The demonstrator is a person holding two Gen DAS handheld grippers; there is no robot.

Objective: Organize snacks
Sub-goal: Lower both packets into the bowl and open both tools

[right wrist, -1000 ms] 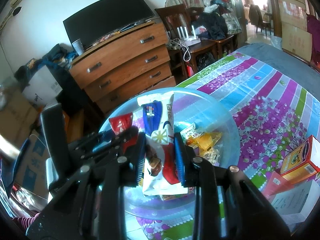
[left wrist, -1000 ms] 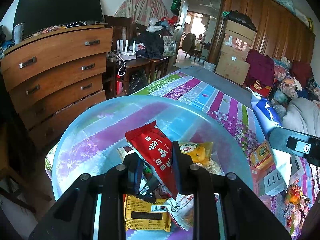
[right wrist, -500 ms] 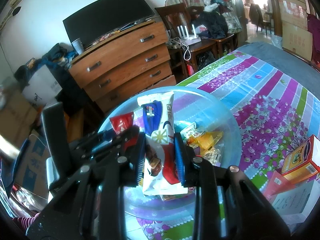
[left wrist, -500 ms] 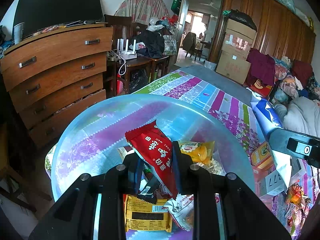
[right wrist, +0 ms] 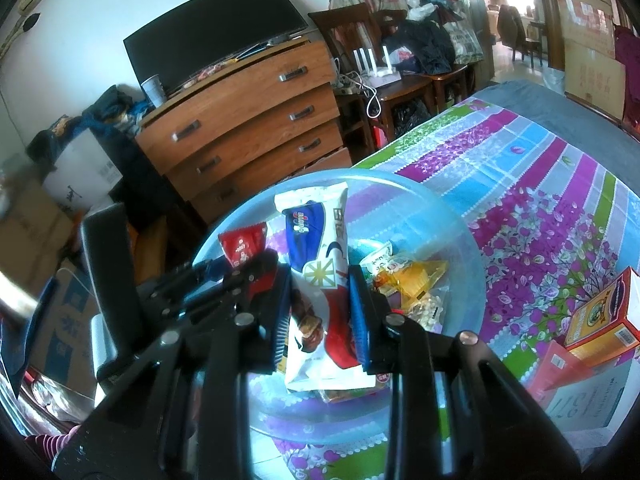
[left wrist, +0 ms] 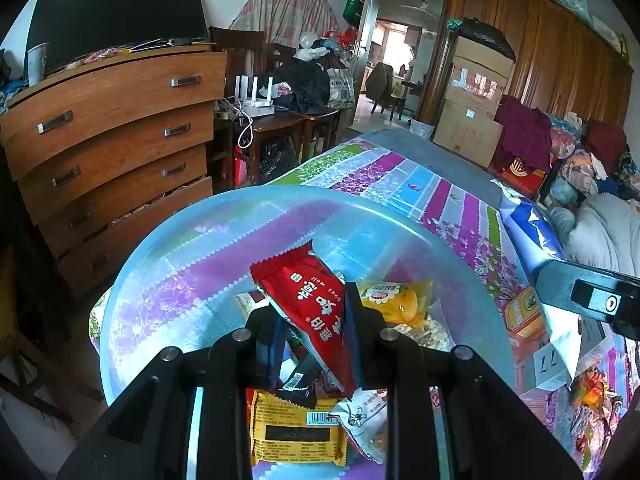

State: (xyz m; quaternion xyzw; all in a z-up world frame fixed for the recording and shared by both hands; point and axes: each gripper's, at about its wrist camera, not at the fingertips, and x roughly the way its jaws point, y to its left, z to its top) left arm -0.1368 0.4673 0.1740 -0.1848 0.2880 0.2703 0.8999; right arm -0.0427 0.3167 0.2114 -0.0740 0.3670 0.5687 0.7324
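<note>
A handwritten "17" is seen on a white sheet point(left wrist: 552, 364) at four o'clock in the left wrist view. White characters, upside down and not made out, are printed on the red packet point(left wrist: 316, 308) near the centre. In the right wrist view, "137" is written upside down on a white sheet point(right wrist: 580, 400) at four o'clock. Other print is too small to be read.

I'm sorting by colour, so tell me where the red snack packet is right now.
The red snack packet is clamped in the left gripper over the clear blue bowl, just left of the yellow packet lying inside it.
</note>
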